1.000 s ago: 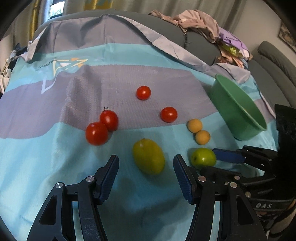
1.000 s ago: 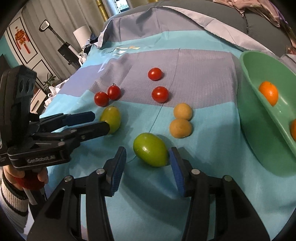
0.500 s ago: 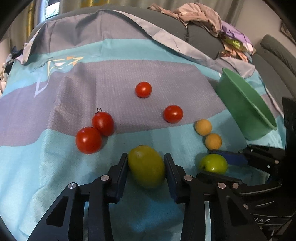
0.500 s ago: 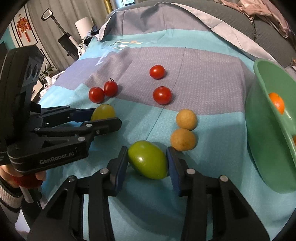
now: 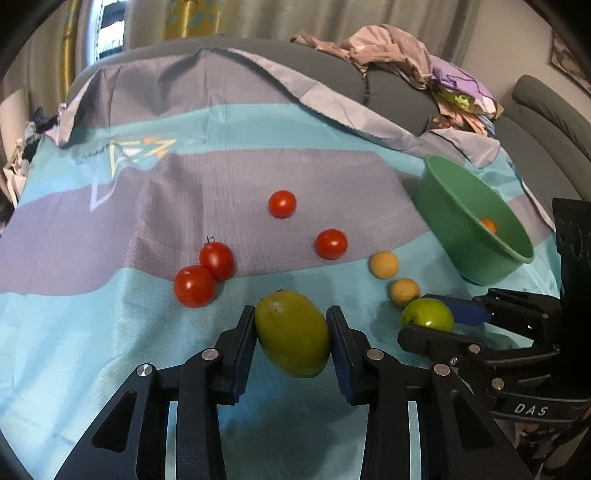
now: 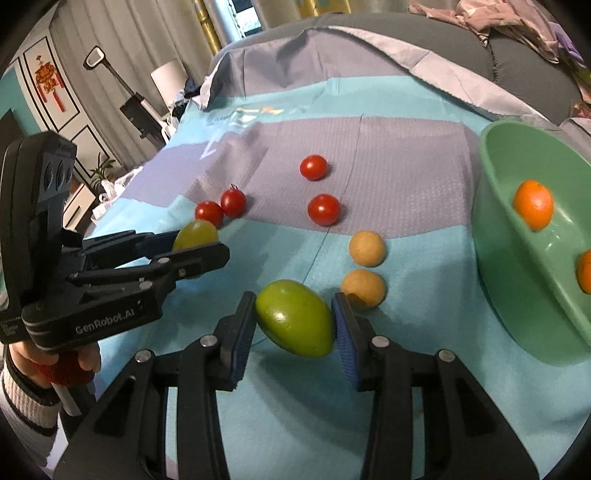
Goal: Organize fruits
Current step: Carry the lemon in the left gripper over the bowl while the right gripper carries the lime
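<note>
Two grippers, each clamped on a green fruit above a teal-and-grey cloth (image 5: 110, 332).

Left gripper (image 5: 291, 332) grasps the yellow-green fruit (image 5: 291, 334); right gripper (image 6: 295, 323) grasps the green fruit (image 6: 295, 323). From the green fruit in the right wrist view: two tan fruits (image 6: 364, 288) at 2 o'clock, four red tomatoes (image 6: 324, 209) at 12, green bowl (image 6: 517, 280) holding oranges (image 6: 533, 204) at 3.

Living room — sofa (image 5: 399, 88), curtains (image 5: 258, 18)
</note>
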